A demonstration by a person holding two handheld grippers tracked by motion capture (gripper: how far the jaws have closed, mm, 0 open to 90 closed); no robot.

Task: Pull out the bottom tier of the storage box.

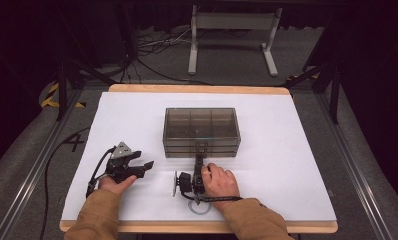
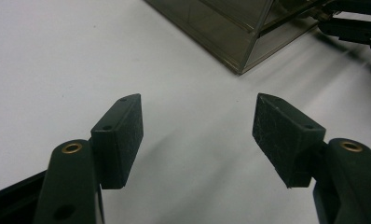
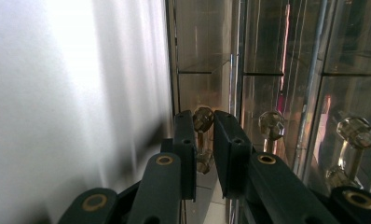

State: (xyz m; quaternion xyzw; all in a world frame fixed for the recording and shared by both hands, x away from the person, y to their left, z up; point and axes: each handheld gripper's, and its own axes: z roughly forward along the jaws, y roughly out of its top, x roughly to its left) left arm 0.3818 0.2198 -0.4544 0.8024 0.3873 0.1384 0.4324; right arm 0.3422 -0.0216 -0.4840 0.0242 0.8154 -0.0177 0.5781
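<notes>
A smoky see-through drawer box (image 1: pixel 201 125) with three stacked drawers stands mid-table. My right gripper (image 1: pixel 200 159), rolled onto its side, reaches to the box's front face. In the right gripper view its jaws (image 3: pixel 203 135) stand close together around the small clear knob (image 3: pixel 203 117) of the drawer nearest the table, pads against it. The other two knobs (image 3: pixel 271 125) (image 3: pixel 358 132) sit free beside it. My left gripper (image 1: pixel 143 165) rests left of the box, open, with nothing but bare white table between its pads (image 2: pixel 197 135). A corner of the box (image 2: pixel 230 28) lies ahead of it.
A white sheet covers the table (image 1: pixel 287 165), with a wooden edge at front and back. A white metal stand (image 1: pixel 232 40) and loose cables lie on the floor beyond. The right gripper's jaws (image 2: pixel 356 28) show at the upper right of the left gripper view.
</notes>
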